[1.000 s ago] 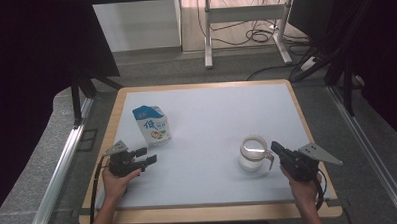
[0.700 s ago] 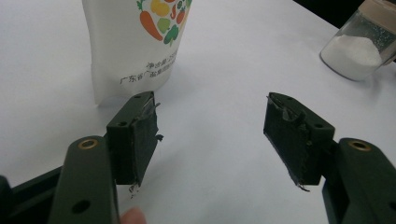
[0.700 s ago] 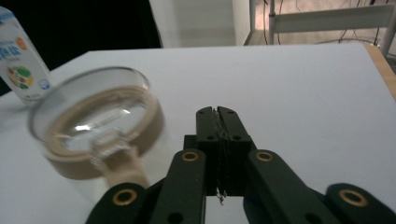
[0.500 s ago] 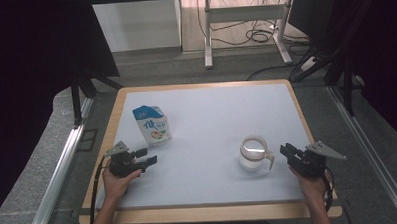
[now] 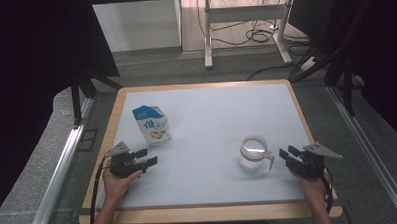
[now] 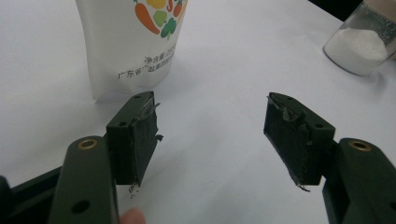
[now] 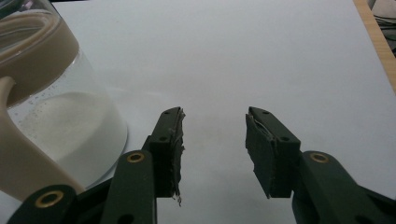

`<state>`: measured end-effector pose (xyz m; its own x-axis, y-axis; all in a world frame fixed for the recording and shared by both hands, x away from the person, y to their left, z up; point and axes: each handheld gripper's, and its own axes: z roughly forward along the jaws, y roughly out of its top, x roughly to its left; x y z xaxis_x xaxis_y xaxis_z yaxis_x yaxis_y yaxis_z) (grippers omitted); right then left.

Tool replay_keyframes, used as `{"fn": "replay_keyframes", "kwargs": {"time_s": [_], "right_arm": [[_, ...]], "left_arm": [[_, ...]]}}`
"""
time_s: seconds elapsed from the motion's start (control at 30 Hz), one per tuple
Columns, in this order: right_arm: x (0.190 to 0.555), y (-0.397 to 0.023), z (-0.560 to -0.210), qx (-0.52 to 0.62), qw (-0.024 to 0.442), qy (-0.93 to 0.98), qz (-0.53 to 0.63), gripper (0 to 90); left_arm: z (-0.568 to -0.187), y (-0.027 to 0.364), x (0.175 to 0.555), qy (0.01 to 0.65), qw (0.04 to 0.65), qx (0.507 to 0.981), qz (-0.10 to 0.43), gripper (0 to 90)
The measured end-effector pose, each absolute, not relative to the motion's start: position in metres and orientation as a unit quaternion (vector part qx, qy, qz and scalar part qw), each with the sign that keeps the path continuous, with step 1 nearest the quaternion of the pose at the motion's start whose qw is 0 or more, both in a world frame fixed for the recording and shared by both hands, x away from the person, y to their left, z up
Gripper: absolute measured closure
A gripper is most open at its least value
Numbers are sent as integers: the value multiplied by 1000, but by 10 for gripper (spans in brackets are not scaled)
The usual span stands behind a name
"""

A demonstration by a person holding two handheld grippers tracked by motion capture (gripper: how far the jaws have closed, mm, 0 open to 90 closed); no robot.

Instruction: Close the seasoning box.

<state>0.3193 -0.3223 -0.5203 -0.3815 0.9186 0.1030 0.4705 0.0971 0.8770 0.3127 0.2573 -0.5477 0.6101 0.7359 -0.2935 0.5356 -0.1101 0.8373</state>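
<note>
A white pouch (image 5: 152,124) with a blue top and a vegetable print stands at the table's left; its lower part rises close ahead in the left gripper view (image 6: 135,42). My left gripper (image 5: 147,157) (image 6: 210,107) rests just in front of it, open, with bare table between the jaws. A glass jar (image 5: 253,152) (image 7: 51,116) with a beige rim and handle holds white powder at the right front, also seen far off as the jar (image 6: 359,46). My right gripper (image 5: 285,156) (image 7: 215,116) sits right of the jar. Its jaws have just been opening, with nothing between them.
The white mat lies on a wood-edged table (image 5: 205,86). Metal rails (image 5: 63,161) run along both sides of the table. A desk frame (image 5: 243,20) and cables (image 5: 256,37) stand on the floor beyond the far edge.
My right gripper has drawn back a little to the right, away from the jar's handle, and sunk lower, and its jaws have spread apart. The left gripper, pouch and jar have stayed put.
</note>
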Motion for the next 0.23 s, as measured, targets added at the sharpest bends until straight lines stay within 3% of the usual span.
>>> {"fn": "replay_keyframes", "kwargs": {"time_s": [0.23], "right_arm": [[321, -320, -520, 498, 264, 702, 436, 484]], "left_arm": [[-550, 250, 314, 429, 490, 751, 109, 333]]}}
